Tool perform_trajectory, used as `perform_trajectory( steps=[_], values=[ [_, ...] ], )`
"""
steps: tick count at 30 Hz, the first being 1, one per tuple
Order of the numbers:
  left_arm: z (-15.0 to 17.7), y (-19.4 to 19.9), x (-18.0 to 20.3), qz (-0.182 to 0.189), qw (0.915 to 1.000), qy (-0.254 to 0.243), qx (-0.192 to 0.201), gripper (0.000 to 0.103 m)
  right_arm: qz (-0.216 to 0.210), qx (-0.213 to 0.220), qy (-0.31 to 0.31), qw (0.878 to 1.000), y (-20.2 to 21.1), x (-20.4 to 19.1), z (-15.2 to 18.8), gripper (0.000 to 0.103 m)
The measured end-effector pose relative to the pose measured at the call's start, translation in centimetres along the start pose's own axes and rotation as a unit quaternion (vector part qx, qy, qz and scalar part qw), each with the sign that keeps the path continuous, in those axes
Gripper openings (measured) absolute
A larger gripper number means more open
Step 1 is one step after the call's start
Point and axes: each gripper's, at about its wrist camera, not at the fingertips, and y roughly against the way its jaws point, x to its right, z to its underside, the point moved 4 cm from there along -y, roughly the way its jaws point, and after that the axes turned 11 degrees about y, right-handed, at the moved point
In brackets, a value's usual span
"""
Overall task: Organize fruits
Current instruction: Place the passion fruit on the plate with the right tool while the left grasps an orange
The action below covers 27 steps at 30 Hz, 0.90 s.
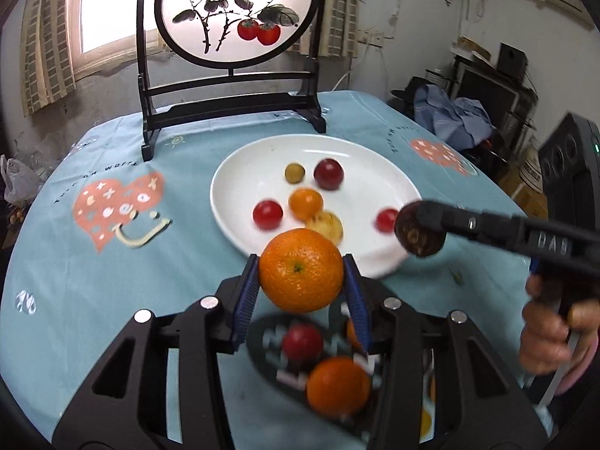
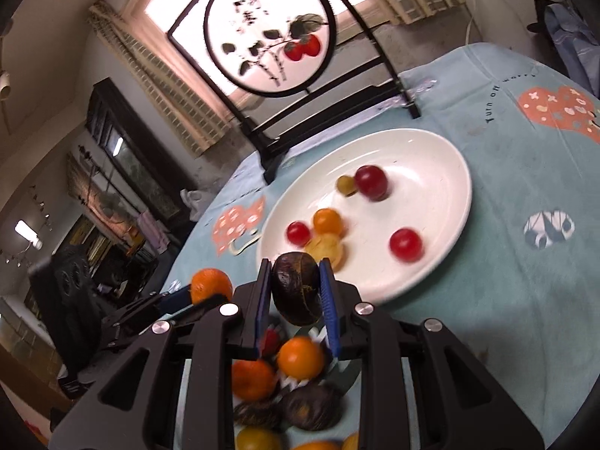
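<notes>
My left gripper (image 1: 302,272) is shut on a large orange (image 1: 301,270), held above the table just in front of the white plate (image 1: 243,172). My right gripper (image 2: 296,288) is shut on a dark brown fruit (image 2: 297,288) near the plate's (image 2: 442,157) front rim; it also shows in the left wrist view (image 1: 419,233). The plate holds several small fruits: red tomatoes (image 1: 267,214), an orange one (image 1: 305,203), a yellow one (image 1: 325,225), a green one (image 1: 294,173). A dark patterned dish (image 1: 270,341) below my grippers holds more oranges, tomatoes and dark fruits (image 2: 311,407).
A round painted screen on a black stand (image 1: 232,86) stands behind the plate on the light blue tablecloth (image 1: 93,262). A person's hand (image 1: 551,333) holds the right gripper. Clutter and a speaker (image 1: 570,172) lie beyond the table's right edge.
</notes>
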Motion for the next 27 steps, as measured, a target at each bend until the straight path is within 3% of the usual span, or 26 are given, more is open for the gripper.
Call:
perform_trajectory(
  steps=[4,6,8,10,14,20,27],
  values=[
    [-1.5,-4.1,0.4,-0.024,0.9996,0.009,-0.015,0.046,0.012,-0.012,0.012,1.000,-1.8,1.2,-0.7,0.027],
    [-1.4,-4.9,0.1,-0.040,0.9989,0.013,-0.023,0.050,0.026,-0.017,0.014,0.999,-1.7,1.4,-0.7,0.048],
    [-1.3,-3.9,-0.2,-0.053,0.9985,0.007,-0.005,0.080,0.027,-0.015,0.015,0.999,-1.0,1.2,-0.6,0.051],
    [-1.3,-2.0,-0.4,-0.074,0.9969,-0.003,0.028,0.089,0.025,-0.019,0.035,0.999,0.0,0.3,-0.2,0.051],
    [0.0,1.4,-1.2,-0.097,0.9934,-0.013,0.061,0.098,0.025,-0.043,0.089,0.995,0.9,-2.0,1.5,0.052],
    [4.3,3.0,-3.3,-0.131,0.9904,-0.013,0.043,0.098,0.045,-0.086,0.171,0.980,1.5,-4.8,5.3,0.054],
    [6.1,5.6,-4.0,-0.117,0.9918,0.003,0.051,0.099,0.076,-0.083,0.284,0.952,3.9,-7.2,7.8,0.054]
  ],
)
